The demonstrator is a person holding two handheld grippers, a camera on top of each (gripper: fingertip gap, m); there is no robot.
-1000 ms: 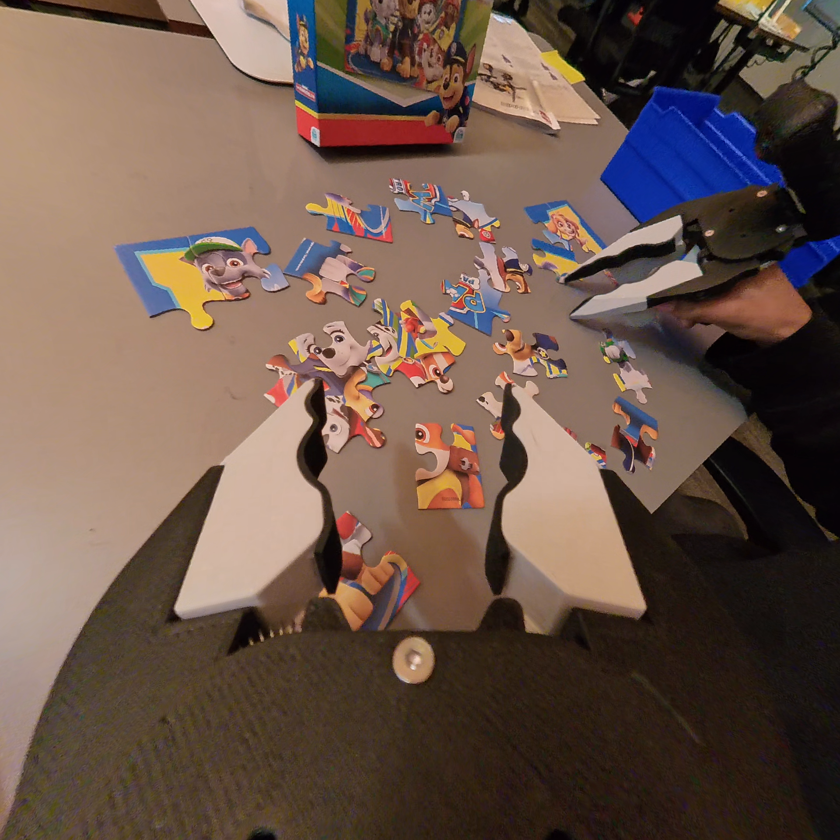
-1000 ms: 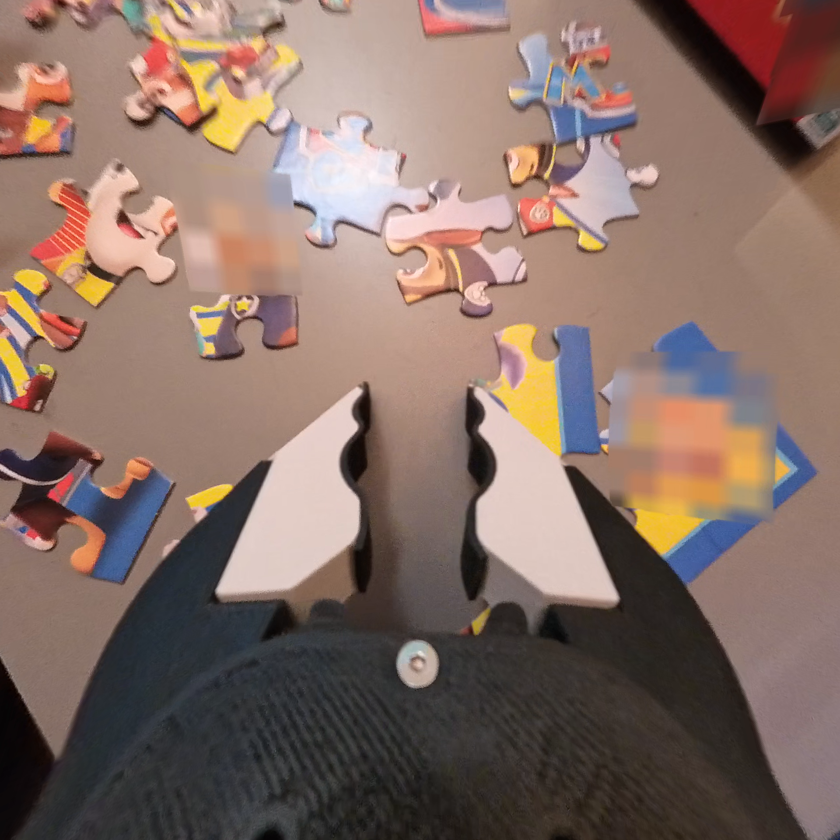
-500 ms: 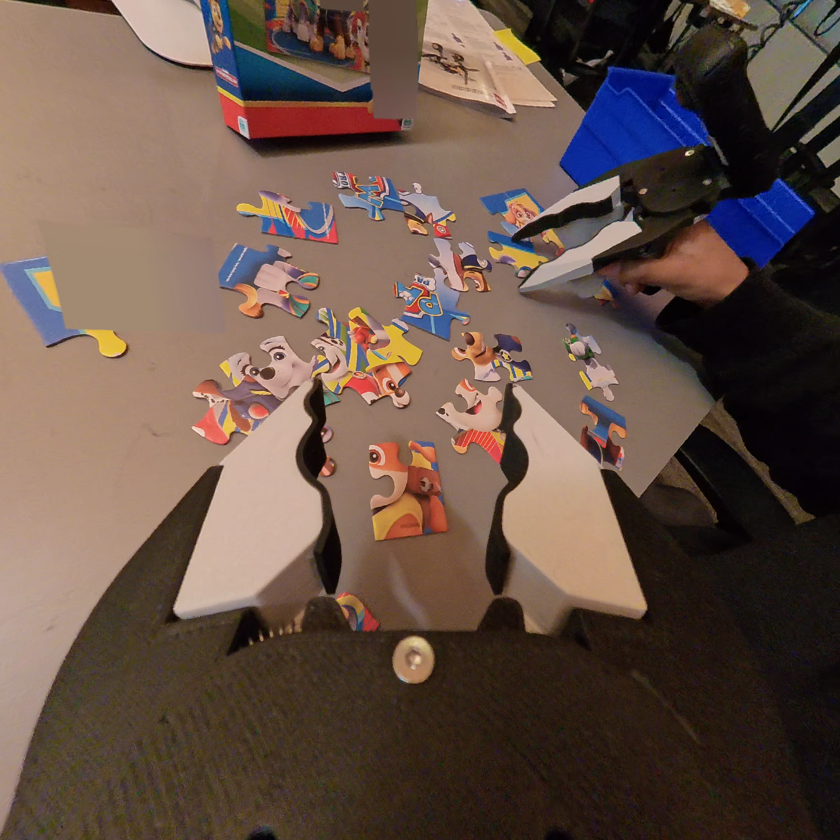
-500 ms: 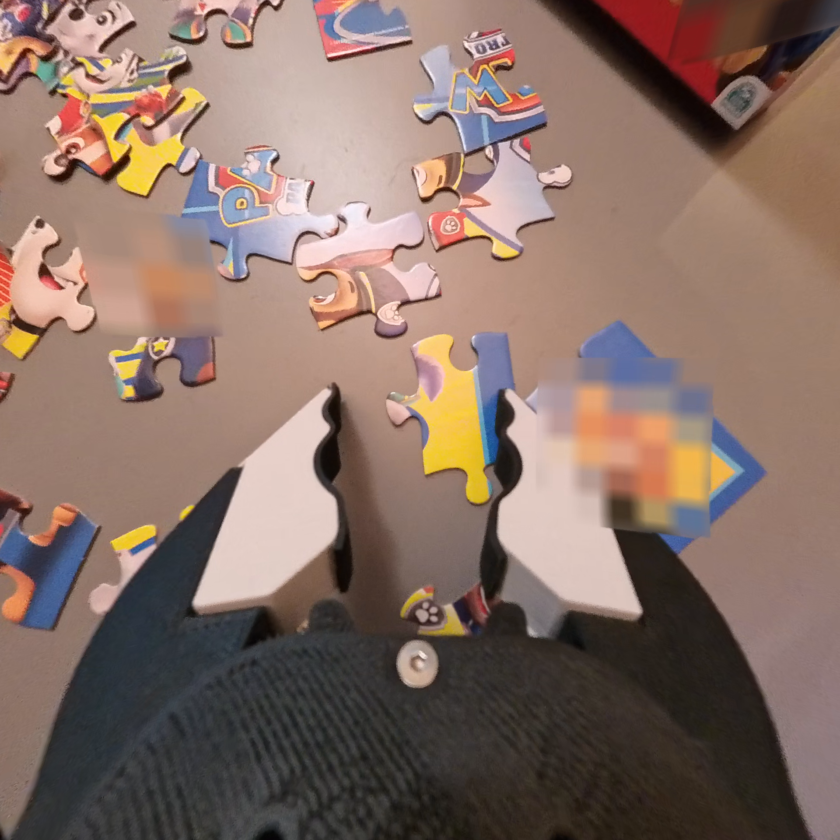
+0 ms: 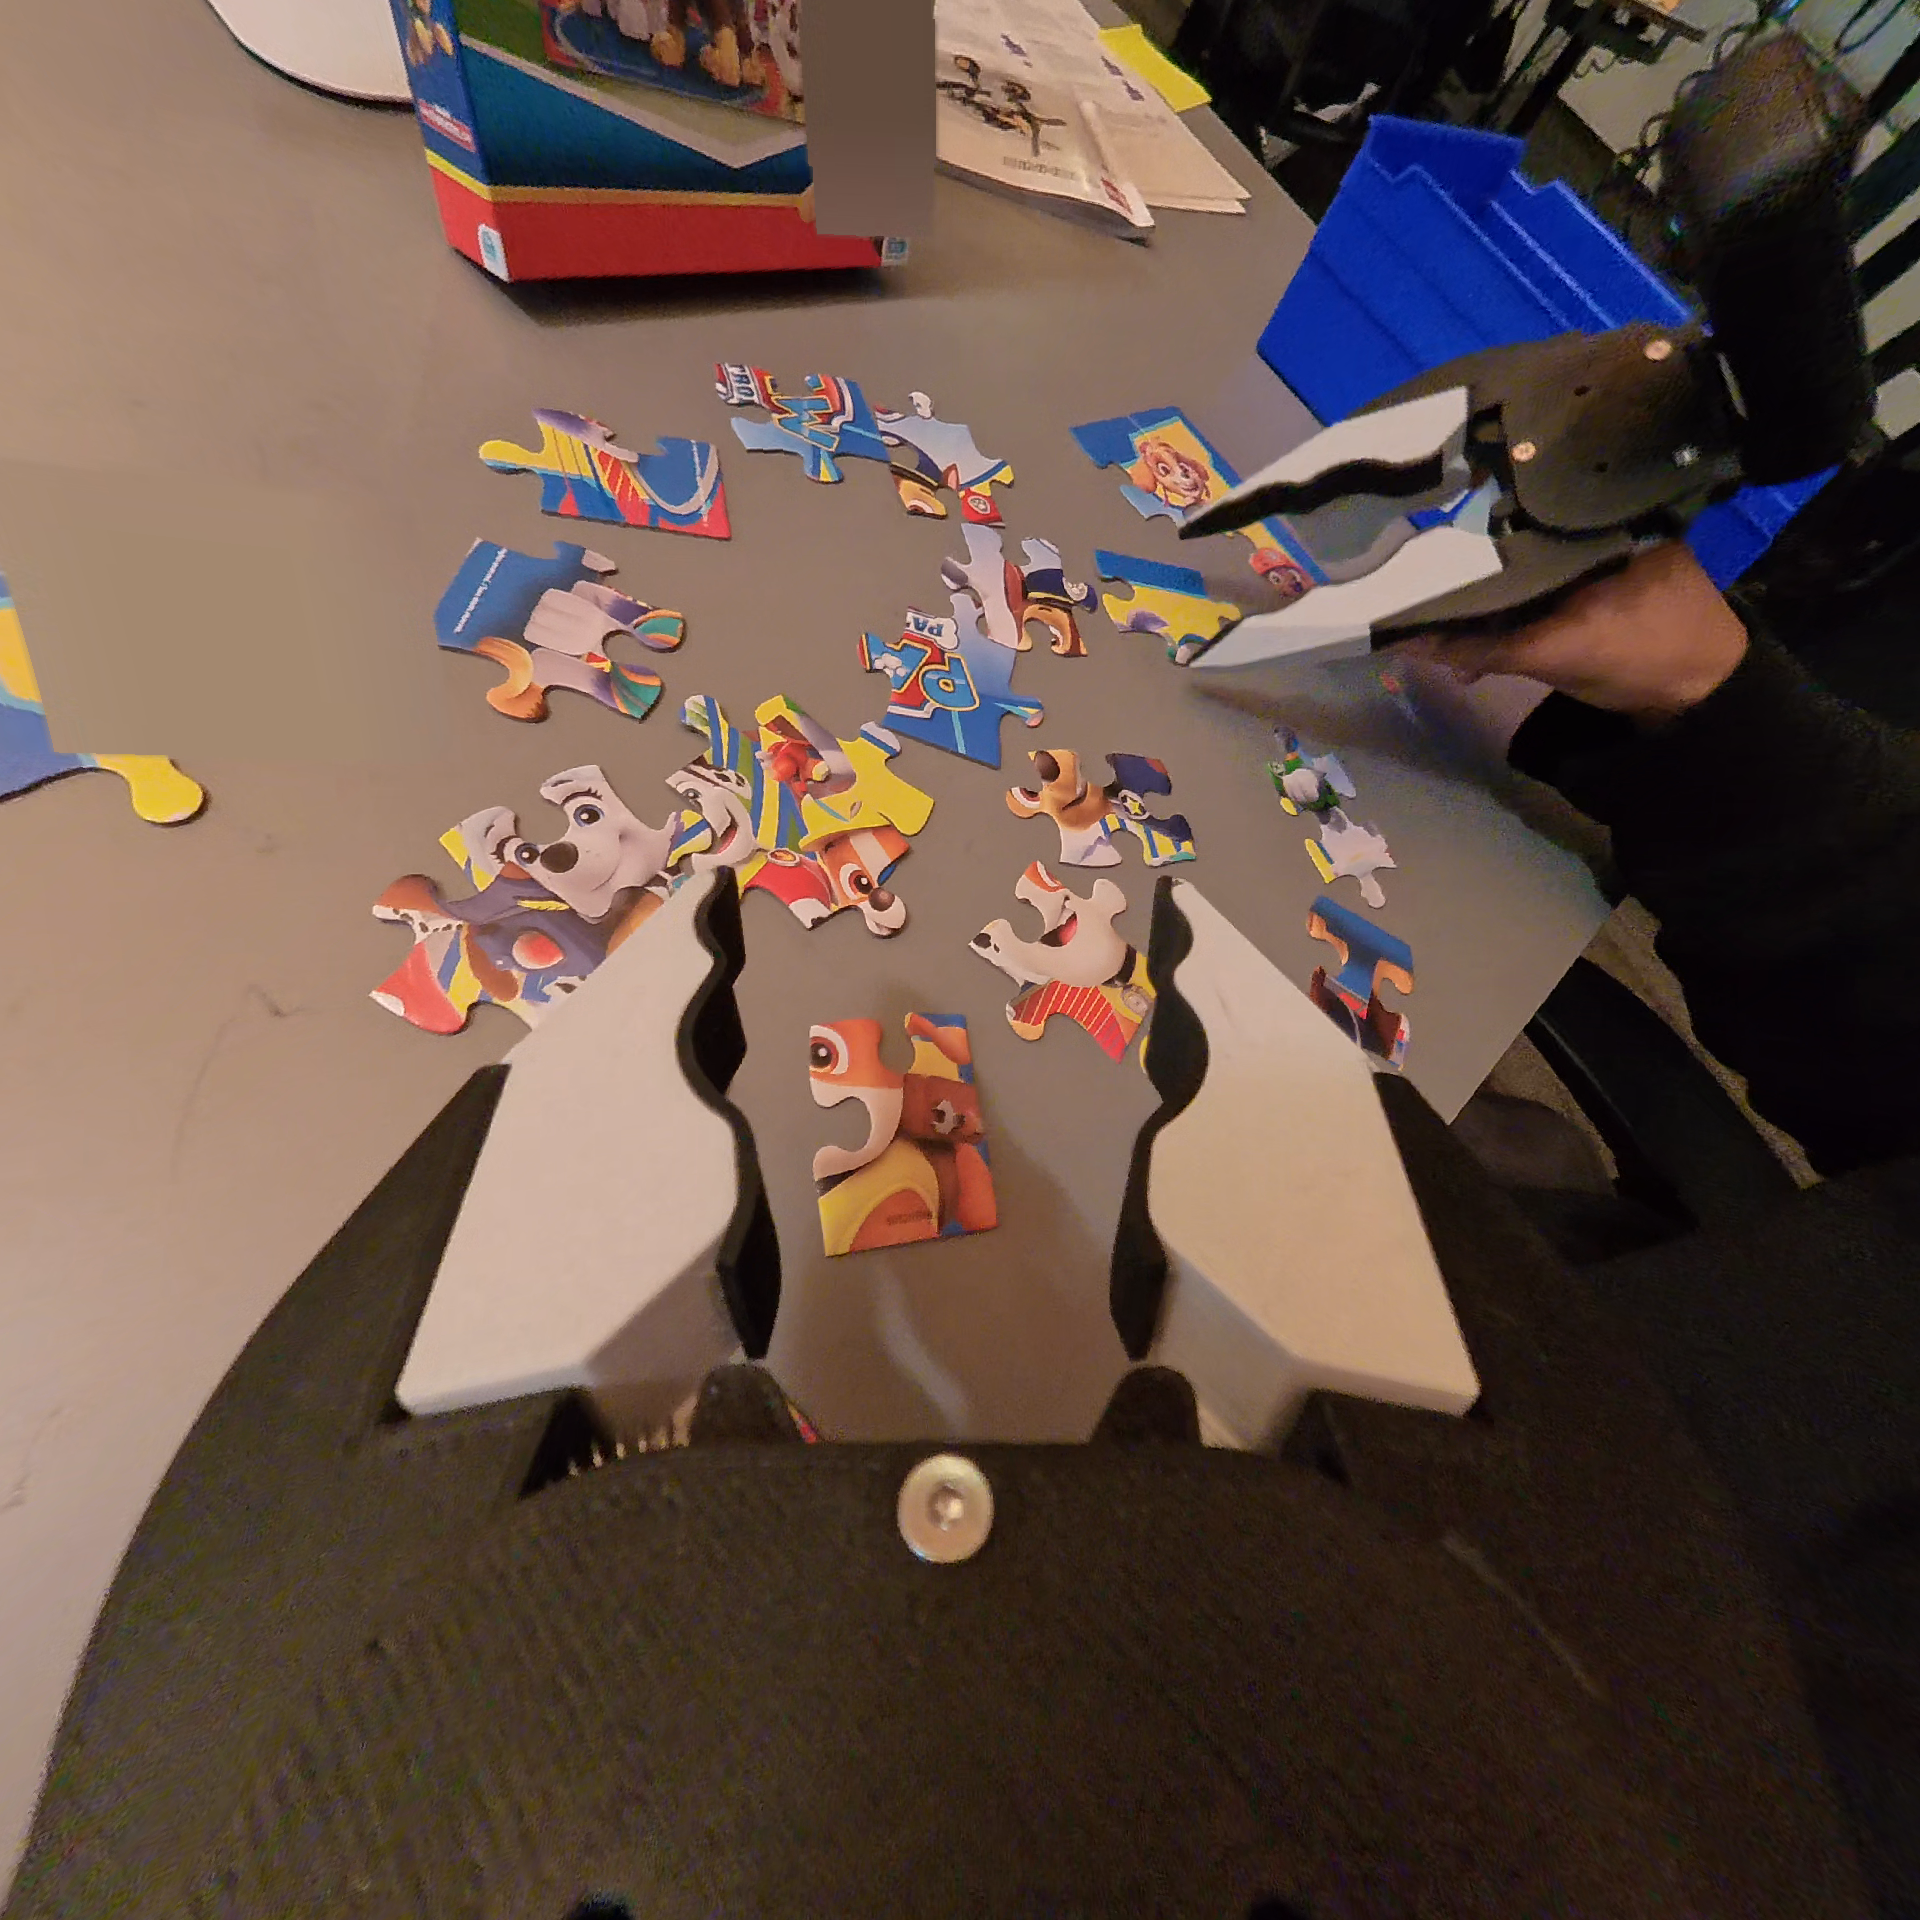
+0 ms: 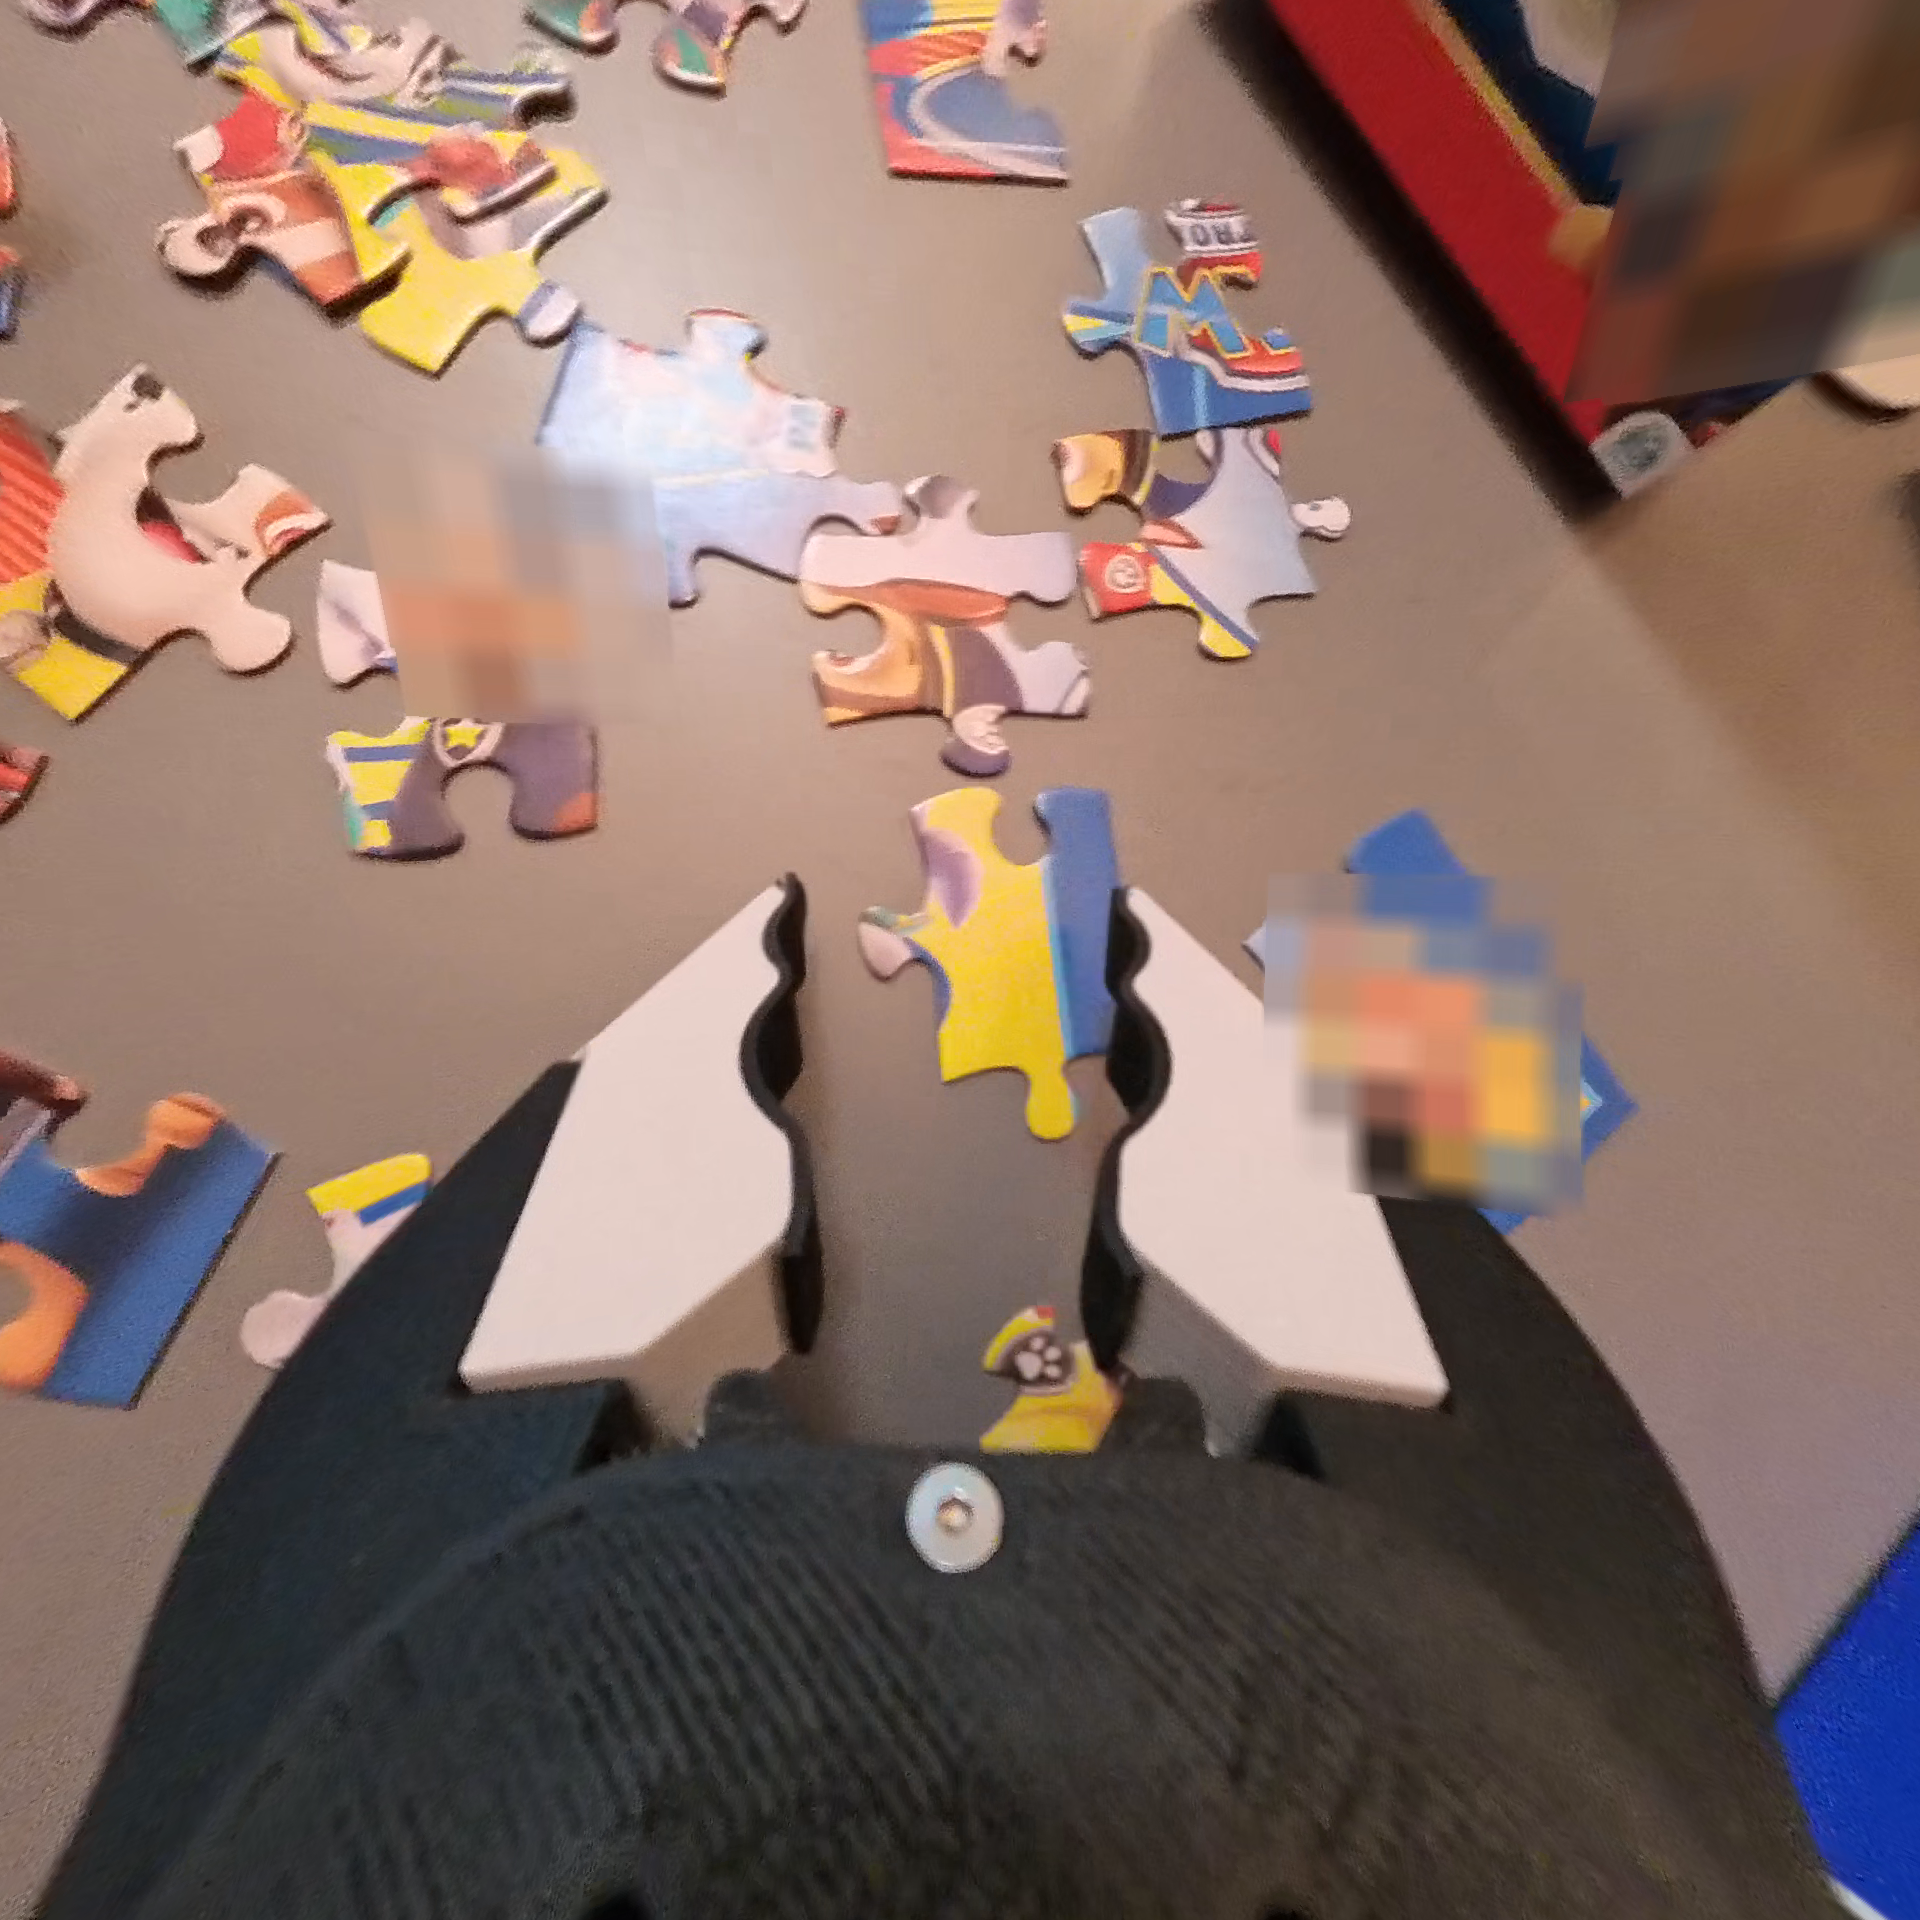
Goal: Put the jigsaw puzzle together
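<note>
Many cartoon puzzle pieces lie scattered on a grey table (image 5: 260,312). My left gripper (image 5: 943,886) is open wide above the table. An orange dog piece (image 5: 899,1132) lies flat between its fingers, untouched. My right gripper (image 6: 956,891) is open, low over a yellow and blue edge piece (image 6: 1008,966). That piece lies flat between the fingers, with its blue edge close to the right pad (image 6: 1127,997) and a clear gap to the left pad. In the left wrist view the right gripper (image 5: 1190,597) is held by a hand at the table's right side, over that same piece (image 5: 1153,608).
A red and blue puzzle box (image 5: 644,218) stands at the back, also seen in the right wrist view (image 6: 1455,187). Papers (image 5: 1049,114) and a blue bin (image 5: 1455,270) are at the back right. A blue-bordered corner piece (image 6: 1403,842) lies right of my right gripper. The table's edge (image 5: 1507,1039) runs close on the right. The tips of one gripper are about 25 centimetres away from the tips of the other.
My right gripper opened wider and shifted, so the yellow and blue piece now lies between its fingers instead of beside the right one. My left gripper drifted slightly forward and stayed open.
</note>
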